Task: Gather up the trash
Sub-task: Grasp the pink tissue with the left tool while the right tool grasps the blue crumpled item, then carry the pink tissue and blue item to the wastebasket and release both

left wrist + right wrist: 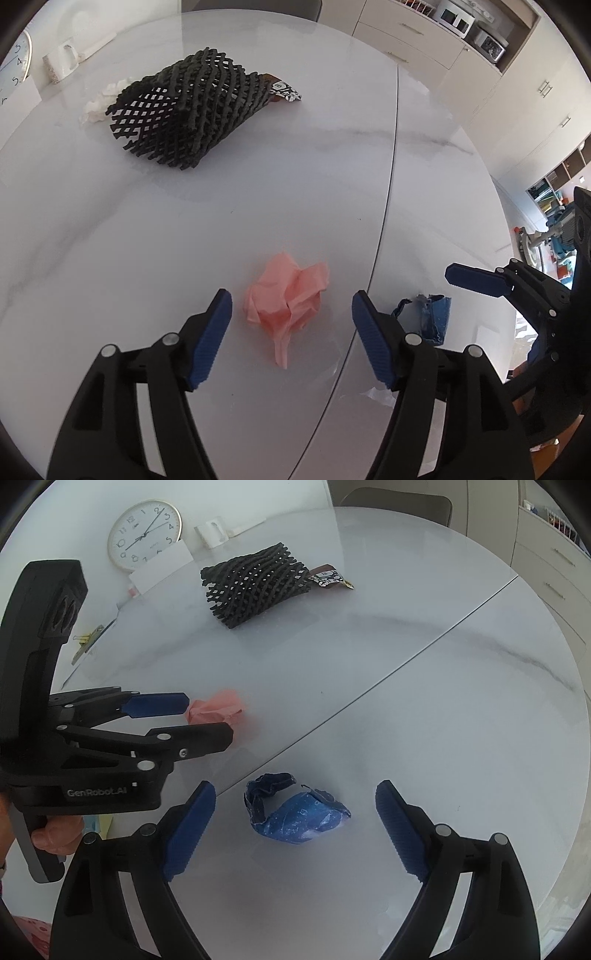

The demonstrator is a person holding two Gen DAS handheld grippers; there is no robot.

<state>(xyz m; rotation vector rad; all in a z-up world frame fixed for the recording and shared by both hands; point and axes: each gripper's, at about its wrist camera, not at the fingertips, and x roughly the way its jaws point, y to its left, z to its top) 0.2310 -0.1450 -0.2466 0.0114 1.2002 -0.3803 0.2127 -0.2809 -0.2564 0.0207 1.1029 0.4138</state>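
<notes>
- The pink paper is a crumpled ball on the white bench. It sits between the jaws of the left gripper, which are open and not touching it.
- The paper looks very light and soft. It should squash when squeezed, so it will not break. The best place to hold it seems to be the fat middle, not the thin tail at the bottom.
- The blue wrapper lies on the bench between the jaws of the right gripper. Those jaws are open wide and not touching it.
- The wrapper looks thin, crinkly and maybe a bit slippery. Its puffy middle seems the safest place to pinch. The torn strip at its top-left could slide out.
- Farther back lies a black foam net. It looks springy and light, and a pinch on 1 edge should do.
- The left view shows a white tissue behind the net. The right view does not show it.
- The right view shows a clock, a clip and the fingers of the hand holding the left gripper. The left view shows only part of the clock.
- Both views show a small foil wrapper poking out by the net.
</notes>
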